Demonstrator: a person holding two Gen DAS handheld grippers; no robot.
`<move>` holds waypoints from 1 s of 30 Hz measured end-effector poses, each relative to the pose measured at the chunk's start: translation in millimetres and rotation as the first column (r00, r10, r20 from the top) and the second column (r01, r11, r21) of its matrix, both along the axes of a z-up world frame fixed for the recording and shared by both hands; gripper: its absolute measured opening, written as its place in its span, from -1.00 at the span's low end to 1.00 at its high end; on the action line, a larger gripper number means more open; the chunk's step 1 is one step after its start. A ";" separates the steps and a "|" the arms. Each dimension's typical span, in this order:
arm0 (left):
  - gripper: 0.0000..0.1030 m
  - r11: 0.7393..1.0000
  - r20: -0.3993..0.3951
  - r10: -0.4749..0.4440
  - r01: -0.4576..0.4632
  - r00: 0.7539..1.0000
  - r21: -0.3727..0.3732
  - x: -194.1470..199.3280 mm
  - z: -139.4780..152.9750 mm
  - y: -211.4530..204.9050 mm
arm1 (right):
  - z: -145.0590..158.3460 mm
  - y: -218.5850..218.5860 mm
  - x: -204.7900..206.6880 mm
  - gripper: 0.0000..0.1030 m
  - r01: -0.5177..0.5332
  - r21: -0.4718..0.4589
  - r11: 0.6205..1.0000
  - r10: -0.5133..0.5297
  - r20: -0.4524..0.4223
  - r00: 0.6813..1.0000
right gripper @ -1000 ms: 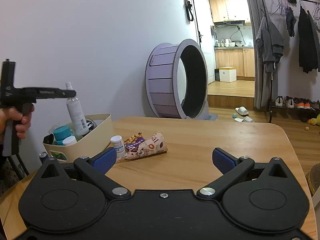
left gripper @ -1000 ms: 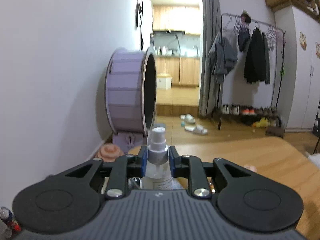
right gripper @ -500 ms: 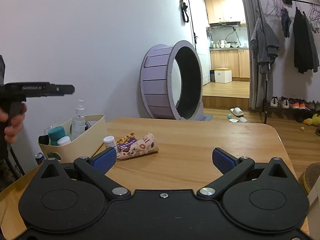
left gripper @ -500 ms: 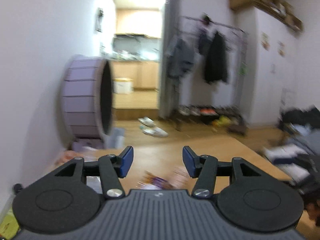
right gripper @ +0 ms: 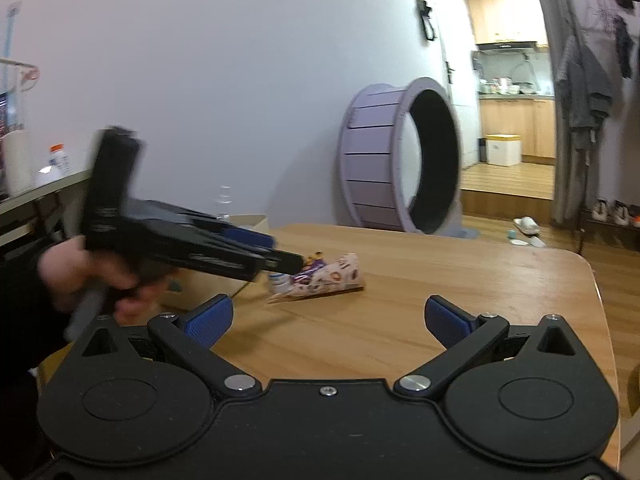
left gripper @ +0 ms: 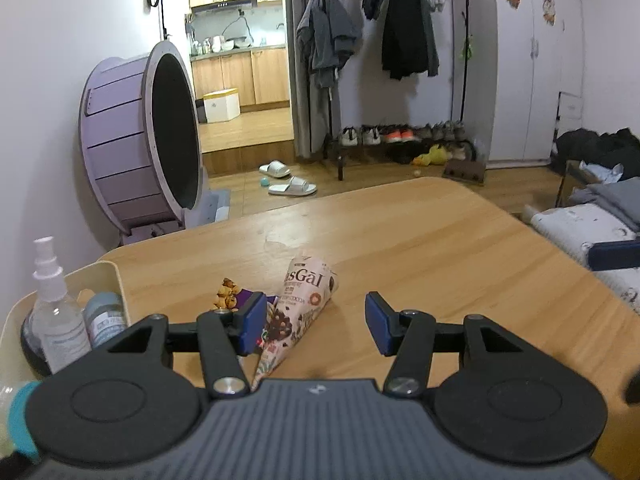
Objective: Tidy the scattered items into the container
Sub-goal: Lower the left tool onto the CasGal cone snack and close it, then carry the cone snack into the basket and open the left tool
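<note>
A cone-shaped snack packet [left gripper: 298, 312] lies on the wooden table [left gripper: 420, 248], with a purple snack packet [left gripper: 234, 298] beside it. My left gripper [left gripper: 316, 322] is open and empty, low over the table, its left finger just above the packets. The cream container [left gripper: 110, 276] at the left holds a clear spray bottle [left gripper: 54, 304] and a grey-lidded jar [left gripper: 105, 316]. In the right wrist view my right gripper [right gripper: 326, 316] is open and empty above the table; the left gripper [right gripper: 276, 258] reaches toward the cone packet [right gripper: 332, 276] and a small white bottle [right gripper: 278, 280].
A purple exercise wheel [left gripper: 140, 148] stands on the floor beyond the table's far left edge. A clothes rack [left gripper: 384, 40] and shoes stand behind. A bed with folded laundry [left gripper: 596, 208] lies past the table's right edge.
My left gripper let go of the spray bottle, which now stands in the container, then opened, swung right and dropped toward the snack packets. The right gripper stayed open and turned left.
</note>
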State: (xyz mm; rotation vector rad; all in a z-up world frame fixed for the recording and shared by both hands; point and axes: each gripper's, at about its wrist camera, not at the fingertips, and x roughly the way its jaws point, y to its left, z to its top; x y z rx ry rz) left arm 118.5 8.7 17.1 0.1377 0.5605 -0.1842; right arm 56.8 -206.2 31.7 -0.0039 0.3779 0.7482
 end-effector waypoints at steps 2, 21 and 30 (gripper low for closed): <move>0.03 1.000 -0.022 -0.001 0.001 1.000 0.016 9.0 -2.0 -2.9 | 1.3 -2.3 -1.7 1.00 -0.011 -0.001 1.000 0.011 0.005 1.000; 0.02 0.981 -0.128 0.022 0.004 0.992 0.196 61.7 -35.4 -28.8 | 10.7 -16.6 1.5 1.00 0.019 0.044 0.999 -0.019 0.004 1.000; -0.30 0.991 -0.129 -0.011 0.028 0.992 0.130 49.6 -31.4 -28.0 | 11.8 -17.6 -0.1 1.00 0.008 0.050 0.999 -0.008 0.004 1.000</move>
